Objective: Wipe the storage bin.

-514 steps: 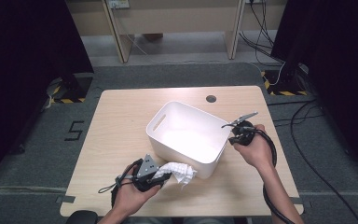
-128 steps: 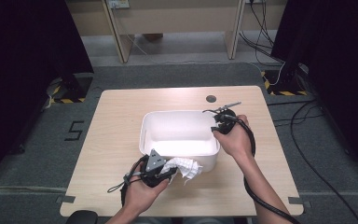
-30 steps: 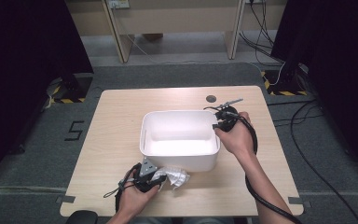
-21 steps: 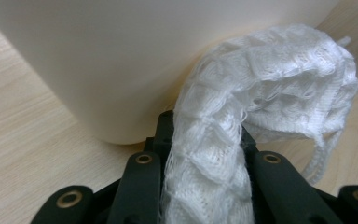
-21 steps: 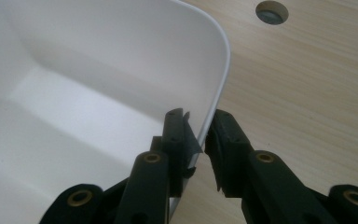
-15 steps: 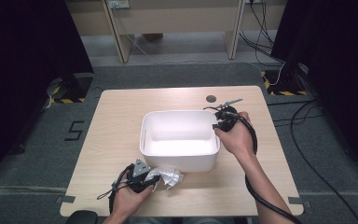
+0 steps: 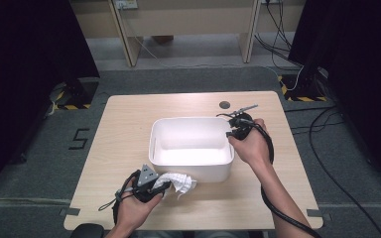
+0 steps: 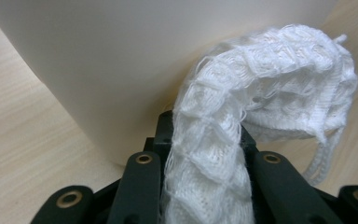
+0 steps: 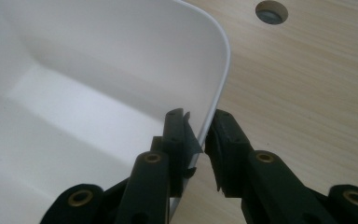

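in left gripper view, jaws clamping white cloth (image 8: 242, 140), right gripper (image 9: 198, 135) pinching tub rim (image 9: 221, 70)

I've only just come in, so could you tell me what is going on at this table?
A person is working with a gripper in each hand. The right gripper is clamped on the rim of a white tub in the middle of the wooden table. The left gripper holds a white knitted cloth just outside the tub's near wall. The cloth is not yet in the tub.
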